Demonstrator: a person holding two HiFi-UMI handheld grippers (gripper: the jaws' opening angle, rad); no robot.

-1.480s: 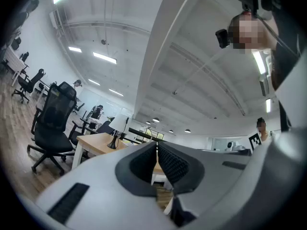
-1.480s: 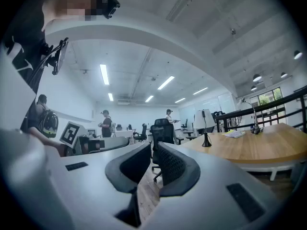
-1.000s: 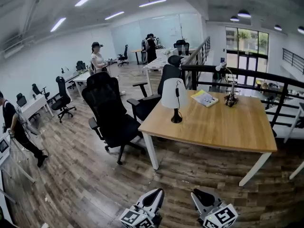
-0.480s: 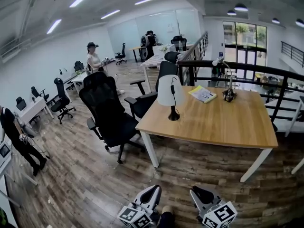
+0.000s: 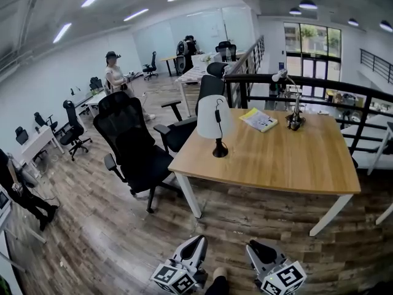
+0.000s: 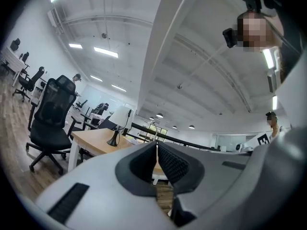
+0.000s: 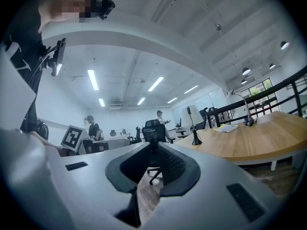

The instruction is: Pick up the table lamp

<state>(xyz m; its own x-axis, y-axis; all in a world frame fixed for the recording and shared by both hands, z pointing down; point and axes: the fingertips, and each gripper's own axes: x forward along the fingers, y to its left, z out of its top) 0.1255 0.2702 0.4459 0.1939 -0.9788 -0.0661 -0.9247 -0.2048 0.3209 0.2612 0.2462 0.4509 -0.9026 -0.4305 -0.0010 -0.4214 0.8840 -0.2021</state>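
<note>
The table lamp [image 5: 214, 119], with a white shade and a black stem and base, stands upright near the left front corner of the wooden table [image 5: 288, 161]. Both grippers are low in the head view, well short of the table. My left gripper [image 5: 198, 242] is shut with nothing between its pads. My right gripper [image 5: 254, 246] is also shut and empty. The lamp [image 6: 119, 120] appears small and far off to the left above the left gripper [image 6: 157, 145]. In the right gripper view the lamp [image 7: 194, 124] stands to the right of the right gripper [image 7: 153, 145].
A black office chair [image 5: 132, 146] stands left of the table, another chair [image 5: 207, 92] behind the lamp. A yellow booklet [image 5: 259, 120] and a clamp light [image 5: 295, 117] lie at the table's back. A black railing [image 5: 295, 82] runs behind. One person [image 5: 114, 76] stands far back, another person [image 5: 17, 186] at left.
The table and lamp have drawn nearer and slid left in the head view. Both grippers stay shut at the bottom edge. The person at the left has stepped further left.
</note>
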